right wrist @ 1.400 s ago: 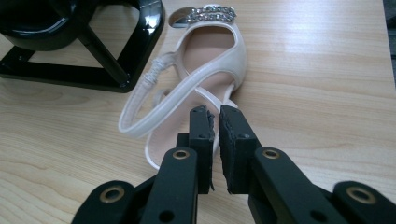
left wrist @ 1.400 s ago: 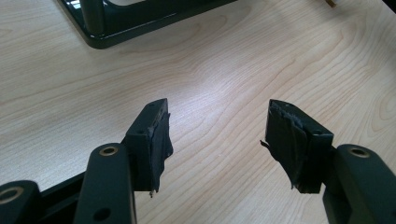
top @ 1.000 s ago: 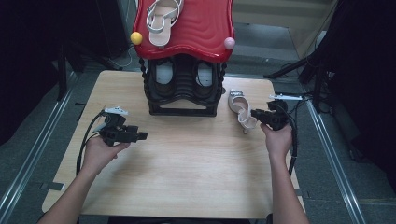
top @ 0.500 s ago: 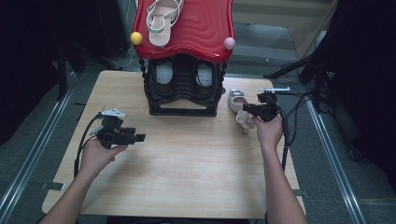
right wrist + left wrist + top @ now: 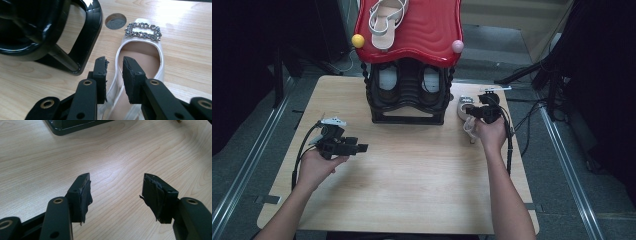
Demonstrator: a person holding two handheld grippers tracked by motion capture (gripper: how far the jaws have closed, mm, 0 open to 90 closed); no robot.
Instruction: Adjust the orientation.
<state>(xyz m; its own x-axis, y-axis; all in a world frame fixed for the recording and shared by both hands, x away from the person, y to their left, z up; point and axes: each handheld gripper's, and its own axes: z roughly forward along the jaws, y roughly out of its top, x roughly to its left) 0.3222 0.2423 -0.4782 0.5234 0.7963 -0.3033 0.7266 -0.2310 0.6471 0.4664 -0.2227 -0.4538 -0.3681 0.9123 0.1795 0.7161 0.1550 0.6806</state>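
A white flat shoe (image 5: 142,53) with a rhinestone buckle lies on the wooden table (image 5: 412,180), just right of the black shoe rack (image 5: 407,97); in the high view the shoe (image 5: 463,105) pokes out left of my right hand. My right gripper (image 5: 115,62) straddles the shoe's left side wall, jaws a narrow gap apart, and light shows between the pads and the rim. My right gripper (image 5: 470,113) points left toward the rack. My left gripper (image 5: 362,147) hovers open over bare wood at the table's left, with nothing between its jaws (image 5: 116,185).
The rack carries a red wavy roof (image 5: 417,37) with a white sandal (image 5: 384,20) on top, a yellow ball (image 5: 357,40) and a pink ball (image 5: 457,46) at its corners. Pale shoes (image 5: 387,80) sit inside it. The rack's base (image 5: 86,37) and a table hole (image 5: 115,21) lie close by.
My right hand has slid left toward the rack, bringing its jaws over the white shoe's side. The shoe has stayed in place. My left hand has held still.
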